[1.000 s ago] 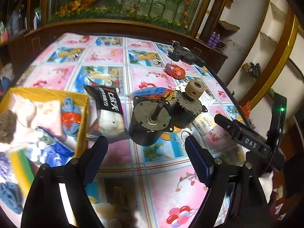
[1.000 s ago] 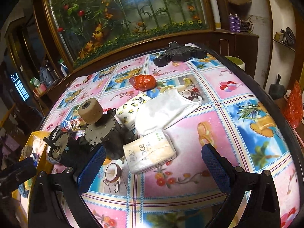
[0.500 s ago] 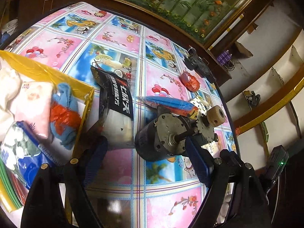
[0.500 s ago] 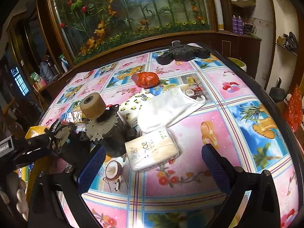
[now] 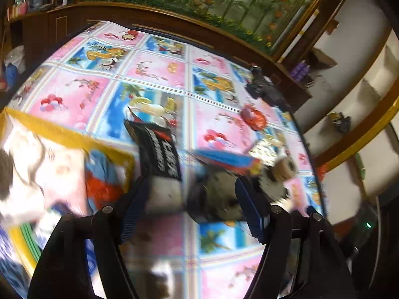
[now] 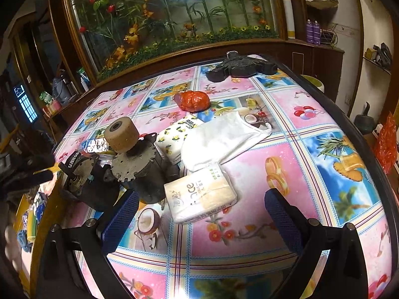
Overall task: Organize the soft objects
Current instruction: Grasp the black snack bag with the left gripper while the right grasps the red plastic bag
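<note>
My left gripper [image 5: 192, 206] is open, low over the table, its jaws either side of a black-and-white packet [image 5: 159, 159] and a dark motor [image 5: 214, 199]; this view is blurred. A yellow bin [image 5: 62, 134] of soft things sits at its left. My right gripper [image 6: 199, 211] is open and empty, just in front of a white tissue pack [image 6: 202, 196]. Beyond it lie a white cloth pouch [image 6: 224, 139], a lemon-print tissue pack [image 6: 177, 134] and a red crumpled bag [image 6: 194, 101].
Two heavy motors [image 6: 134, 164], one with a tan roller [image 6: 122, 134], stand left of the tissue pack. A black tool [image 6: 239, 68] lies at the table's far edge. A blue-red packet [image 5: 224, 159] lies behind the motors. The table's dark rim [image 6: 349, 124] curves at the right.
My left gripper has swung left and dropped closer to the black-and-white packet and motor. My right gripper has edged forward toward the white tissue pack.
</note>
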`<state>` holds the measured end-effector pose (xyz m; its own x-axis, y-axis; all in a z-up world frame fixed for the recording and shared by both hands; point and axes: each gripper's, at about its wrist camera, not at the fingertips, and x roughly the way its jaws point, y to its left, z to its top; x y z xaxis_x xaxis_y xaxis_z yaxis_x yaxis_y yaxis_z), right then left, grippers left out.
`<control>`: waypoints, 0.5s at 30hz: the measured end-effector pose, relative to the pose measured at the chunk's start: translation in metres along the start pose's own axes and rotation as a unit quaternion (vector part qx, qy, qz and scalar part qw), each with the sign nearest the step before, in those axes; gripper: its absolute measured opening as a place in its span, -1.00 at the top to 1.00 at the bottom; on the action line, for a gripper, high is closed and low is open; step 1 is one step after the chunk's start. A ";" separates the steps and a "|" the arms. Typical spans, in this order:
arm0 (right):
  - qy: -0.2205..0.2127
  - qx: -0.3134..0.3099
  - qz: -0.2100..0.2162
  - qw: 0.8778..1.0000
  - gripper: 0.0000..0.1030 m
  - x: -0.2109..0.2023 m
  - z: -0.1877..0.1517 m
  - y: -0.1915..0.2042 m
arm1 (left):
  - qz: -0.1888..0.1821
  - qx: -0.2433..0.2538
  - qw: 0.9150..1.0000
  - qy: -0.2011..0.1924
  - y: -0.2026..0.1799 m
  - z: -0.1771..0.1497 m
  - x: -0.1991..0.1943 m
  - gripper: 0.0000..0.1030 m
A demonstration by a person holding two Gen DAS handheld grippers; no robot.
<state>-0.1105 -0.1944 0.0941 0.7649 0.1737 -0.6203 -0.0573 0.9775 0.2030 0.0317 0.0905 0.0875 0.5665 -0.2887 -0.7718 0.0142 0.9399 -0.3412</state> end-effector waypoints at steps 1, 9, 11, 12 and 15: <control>0.000 0.000 0.000 1.000 -0.98 0.000 0.000 0.000 | 0.024 0.015 1.000 0.007 0.000 0.006 0.008 -0.37; -0.001 0.015 -0.003 1.000 -0.98 0.000 0.000 -0.004 | 0.089 0.087 0.990 0.066 -0.009 0.030 0.048 -0.39; 0.003 0.019 -0.003 1.000 -0.98 0.001 0.000 -0.006 | 0.081 0.092 0.989 0.086 -0.009 0.034 0.054 -0.39; 0.004 0.020 -0.003 1.000 -0.98 0.001 0.000 -0.006 | 0.071 0.085 0.989 0.098 -0.007 0.036 0.058 -0.38; 0.005 0.021 -0.004 1.000 -0.98 0.001 0.001 -0.006 | 0.028 0.040 0.991 0.128 0.008 0.043 0.069 -0.37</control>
<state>-0.1090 -0.1997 0.0932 0.7592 0.1672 -0.6291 -0.0242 0.9730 0.2295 0.1068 0.0862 0.0546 0.3404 -0.2633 -0.9026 0.0603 0.9641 -0.2585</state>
